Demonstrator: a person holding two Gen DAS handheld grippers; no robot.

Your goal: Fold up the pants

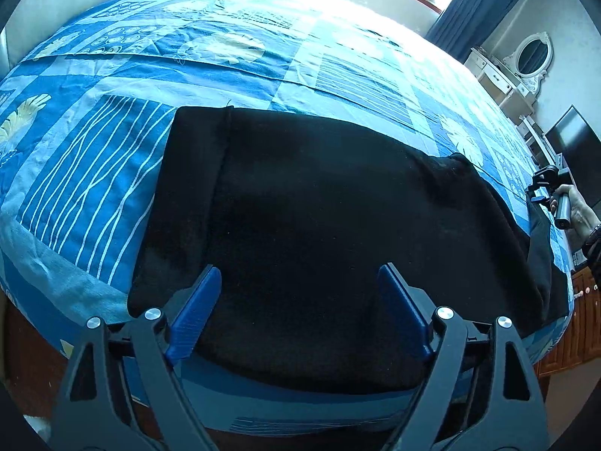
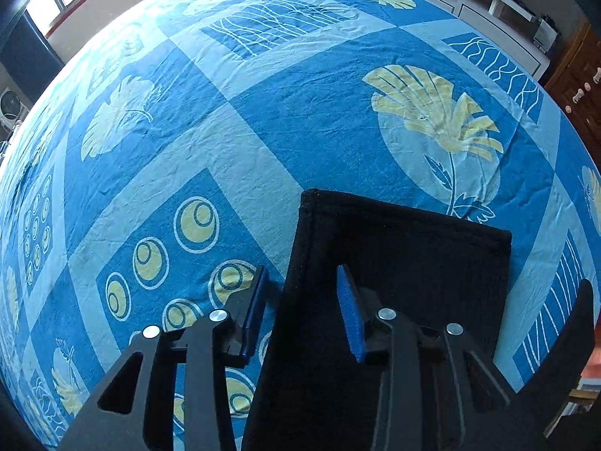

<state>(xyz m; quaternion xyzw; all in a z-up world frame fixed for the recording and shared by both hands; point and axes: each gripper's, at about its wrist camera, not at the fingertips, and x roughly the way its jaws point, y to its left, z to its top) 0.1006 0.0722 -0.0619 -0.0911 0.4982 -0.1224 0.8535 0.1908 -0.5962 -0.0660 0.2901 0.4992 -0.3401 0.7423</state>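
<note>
Black pants (image 1: 338, 225) lie flat on the bed (image 1: 94, 158), over its blue patchwork sheet (leaf and circle prints). In the left wrist view the left tool (image 1: 298, 282) hangs wide open over the waistband end at 6 o'clock, holding nothing; the right tool (image 1: 541, 184) shows at 3 o'clock, gripped by a hand (image 1: 576, 214). In the right wrist view the right tool (image 2: 300, 282) stands spread, empty, straddling the left edge of the leg hem (image 2: 405, 233) at 6 o'clock.
</note>
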